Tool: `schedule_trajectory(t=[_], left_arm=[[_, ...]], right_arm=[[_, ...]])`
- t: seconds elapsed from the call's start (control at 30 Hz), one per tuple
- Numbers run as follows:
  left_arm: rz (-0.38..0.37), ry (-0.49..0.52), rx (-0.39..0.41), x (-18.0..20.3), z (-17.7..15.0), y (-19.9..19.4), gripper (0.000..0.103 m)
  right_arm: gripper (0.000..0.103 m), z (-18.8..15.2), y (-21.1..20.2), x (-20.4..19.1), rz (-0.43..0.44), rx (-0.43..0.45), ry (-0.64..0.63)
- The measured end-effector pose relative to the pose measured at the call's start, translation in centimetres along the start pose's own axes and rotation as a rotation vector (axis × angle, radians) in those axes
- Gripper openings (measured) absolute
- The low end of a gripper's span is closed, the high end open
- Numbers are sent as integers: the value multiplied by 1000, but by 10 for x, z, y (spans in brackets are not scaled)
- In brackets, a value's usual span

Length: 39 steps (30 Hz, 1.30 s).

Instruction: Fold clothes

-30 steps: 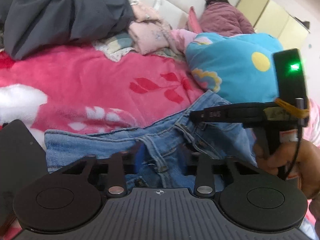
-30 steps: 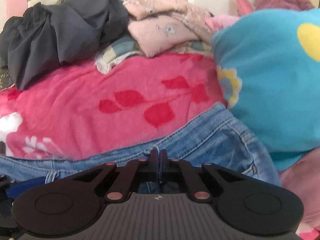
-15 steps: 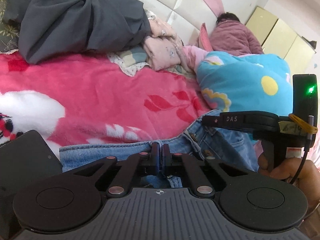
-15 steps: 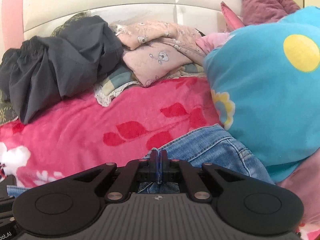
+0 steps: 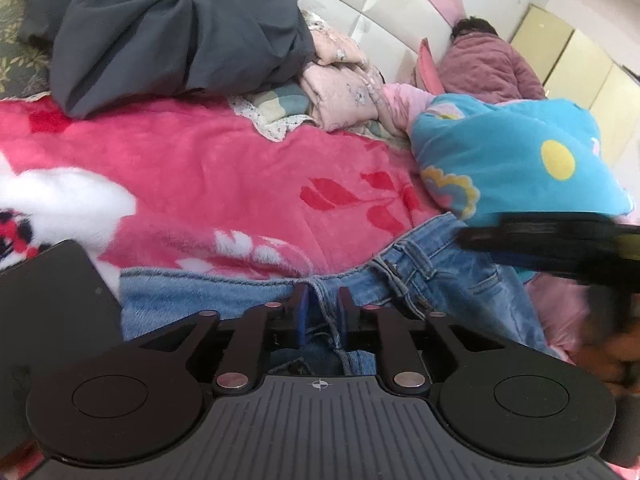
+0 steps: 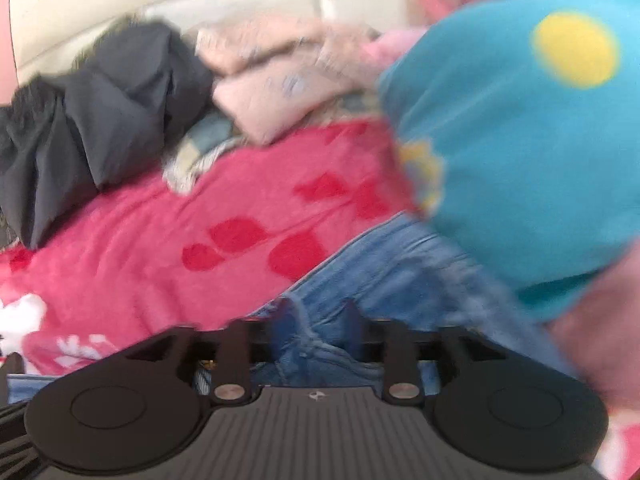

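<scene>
Blue jeans (image 5: 420, 276) lie on the pink floral blanket (image 5: 200, 184), waistband towards the far side. My left gripper (image 5: 320, 312) has its jaws a little apart, with a belt loop of the jeans between them. My right gripper (image 6: 316, 320) is open over the jeans (image 6: 384, 280); that view is blurred by motion. The right gripper also shows at the right edge of the left wrist view (image 5: 560, 240), over the jeans' right side.
A dark grey garment (image 5: 168, 28) and pale pink folded clothes (image 5: 340, 84) lie at the far side by the cream headboard. A blue pillow with a yellow dot (image 5: 520, 168) sits at the right. A person in a mauve jacket (image 5: 488, 68) lies beyond it.
Both grippers were shut on the jeans half a second ago and have opened. The right gripper has dropped lower and is moving; the jeans lie flatter on the blanket.
</scene>
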<state>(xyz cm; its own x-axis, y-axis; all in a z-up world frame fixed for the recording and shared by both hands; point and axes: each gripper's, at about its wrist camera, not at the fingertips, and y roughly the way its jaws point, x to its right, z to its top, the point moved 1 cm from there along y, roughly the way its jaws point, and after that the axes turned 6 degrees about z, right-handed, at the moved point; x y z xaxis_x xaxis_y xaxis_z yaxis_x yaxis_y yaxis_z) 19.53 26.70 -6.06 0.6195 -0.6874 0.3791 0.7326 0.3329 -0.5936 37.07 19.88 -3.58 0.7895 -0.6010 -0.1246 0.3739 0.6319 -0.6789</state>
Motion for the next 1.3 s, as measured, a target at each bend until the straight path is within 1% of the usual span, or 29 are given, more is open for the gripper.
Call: schedule_trajectory(t=[0.1, 0.2, 0.3, 0.33, 0.4, 0.43, 0.47, 0.53, 0.6, 0.67, 0.77, 0.9, 1.03, 1.13, 1.2, 1.3], left_arm=[[-8, -35, -5, -3, -2, -9, 31], [-2, -57, 9, -4, -2, -18, 38], [-37, -66, 27, -3, -1, -31, 39], [-63, -59, 32, -2, -1, -35, 39], [-116, -27, 59, 7, -1, -45, 39], [-134, 8, 67, 16, -2, -48, 39], [-156, 50, 64, 28, -3, -49, 39], [-226, 146, 23, 55, -8, -47, 39], [-281, 247, -48, 82, -17, -37, 39], [-299, 312, -77, 102, -26, -23, 39], [-278, 377, -96, 124, -37, 3, 39], [-238, 355, -166, 124, -45, 38, 38], [-240, 340, -165, 123, -45, 45, 38], [-234, 319, -163, 122, -45, 47, 38], [-231, 300, -161, 119, -43, 49, 36], [-221, 296, -152, 119, -42, 51, 35]], right_arm=[[54, -3, -62, 14, -41, 72, 51], [54, -21, -132, 36, -104, 128, 141], [54, -50, -200, 59, -179, 164, 223], [54, -63, -222, 67, -205, 175, 247], [54, -87, -259, 82, -250, 192, 279], [54, -99, -275, 90, -273, 196, 292], [54, -110, -287, 98, -296, 195, 304], [54, -131, -303, 114, -325, 179, 332], [54, -143, -304, 128, -329, 160, 354], [54, -149, -298, 138, -320, 145, 351], [54, -147, -268, 146, -268, 111, 310], [54, -138, -213, 152, -196, 42, 244], [54, -130, -168, 156, -127, -6, 192], [53, -129, -148, 163, -81, -26, 184], [53, -130, -138, 167, -56, -50, 193], [51, -134, -124, 170, -42, -83, 207]])
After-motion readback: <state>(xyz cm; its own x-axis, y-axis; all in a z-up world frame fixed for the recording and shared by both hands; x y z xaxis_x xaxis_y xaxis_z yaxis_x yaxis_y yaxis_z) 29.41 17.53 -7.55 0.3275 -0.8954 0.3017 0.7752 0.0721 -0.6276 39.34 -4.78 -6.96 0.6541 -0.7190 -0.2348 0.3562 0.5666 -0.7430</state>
